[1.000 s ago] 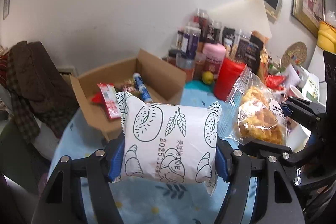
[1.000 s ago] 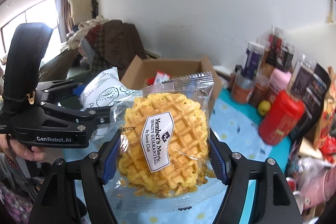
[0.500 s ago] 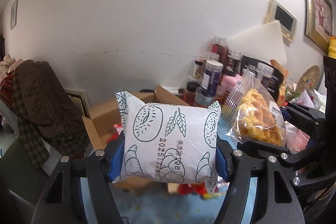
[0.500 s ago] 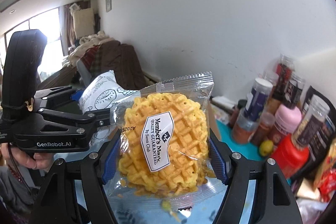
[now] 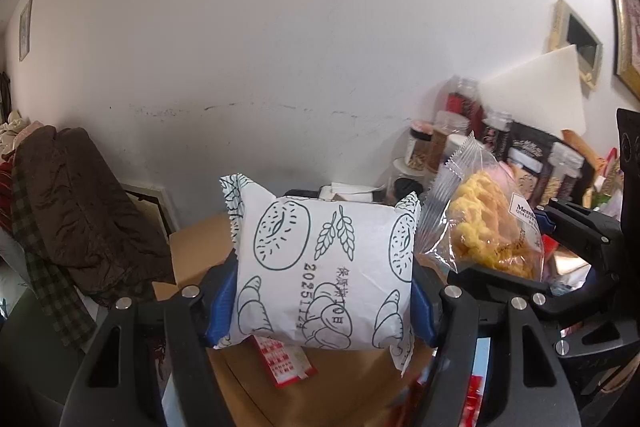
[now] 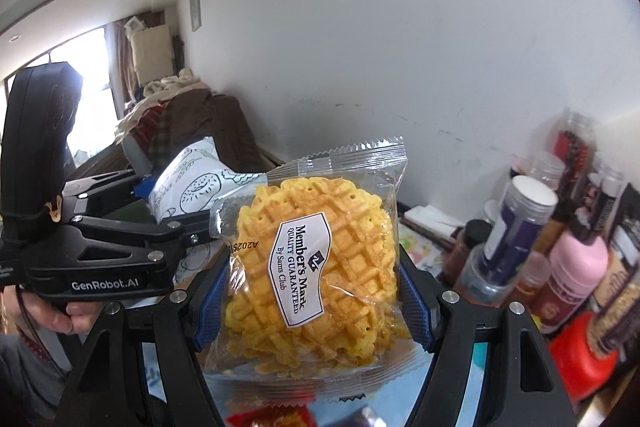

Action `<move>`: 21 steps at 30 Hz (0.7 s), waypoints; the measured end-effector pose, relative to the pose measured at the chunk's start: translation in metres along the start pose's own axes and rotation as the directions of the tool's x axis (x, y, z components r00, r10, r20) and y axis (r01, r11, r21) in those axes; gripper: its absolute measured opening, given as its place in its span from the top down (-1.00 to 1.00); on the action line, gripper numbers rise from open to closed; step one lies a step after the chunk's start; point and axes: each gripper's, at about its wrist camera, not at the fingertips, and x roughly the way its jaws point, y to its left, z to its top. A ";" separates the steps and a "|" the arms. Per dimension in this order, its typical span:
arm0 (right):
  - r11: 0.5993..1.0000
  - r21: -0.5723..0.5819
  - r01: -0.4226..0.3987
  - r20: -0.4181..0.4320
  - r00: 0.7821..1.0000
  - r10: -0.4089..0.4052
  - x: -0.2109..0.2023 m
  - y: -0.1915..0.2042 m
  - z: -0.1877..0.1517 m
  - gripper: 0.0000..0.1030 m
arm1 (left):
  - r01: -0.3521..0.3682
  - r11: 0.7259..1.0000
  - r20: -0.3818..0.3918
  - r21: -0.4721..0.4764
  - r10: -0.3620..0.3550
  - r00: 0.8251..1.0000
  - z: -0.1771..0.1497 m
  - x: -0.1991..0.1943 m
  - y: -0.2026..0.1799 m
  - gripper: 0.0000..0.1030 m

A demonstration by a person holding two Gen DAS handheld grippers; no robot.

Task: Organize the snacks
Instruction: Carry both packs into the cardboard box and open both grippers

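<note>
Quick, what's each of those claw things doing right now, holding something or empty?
Left gripper: closed on the white bread packet.
Right gripper: closed on the clear-wrapped waffle.

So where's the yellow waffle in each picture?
Left wrist view: the waffle packet is at the right, held in the right gripper, beside the white bread bag.
Right wrist view: the waffle packet fills the centre, between the blue pads.
Shared landmark: the white bread bag, left of the waffle in both.
</note>
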 end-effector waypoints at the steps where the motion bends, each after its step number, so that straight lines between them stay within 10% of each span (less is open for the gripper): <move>1: 1.000 0.001 -0.004 -0.005 1.000 0.004 0.008 -0.003 -0.001 -0.42 | -0.007 1.000 -0.009 0.001 0.007 1.000 0.001 0.007 0.002 -0.34; 21: 0.999 0.007 -0.041 -0.210 0.977 0.042 0.127 -0.016 -0.017 -0.43 | -0.089 0.996 -0.271 -0.008 0.084 0.959 -0.022 0.111 0.047 -0.34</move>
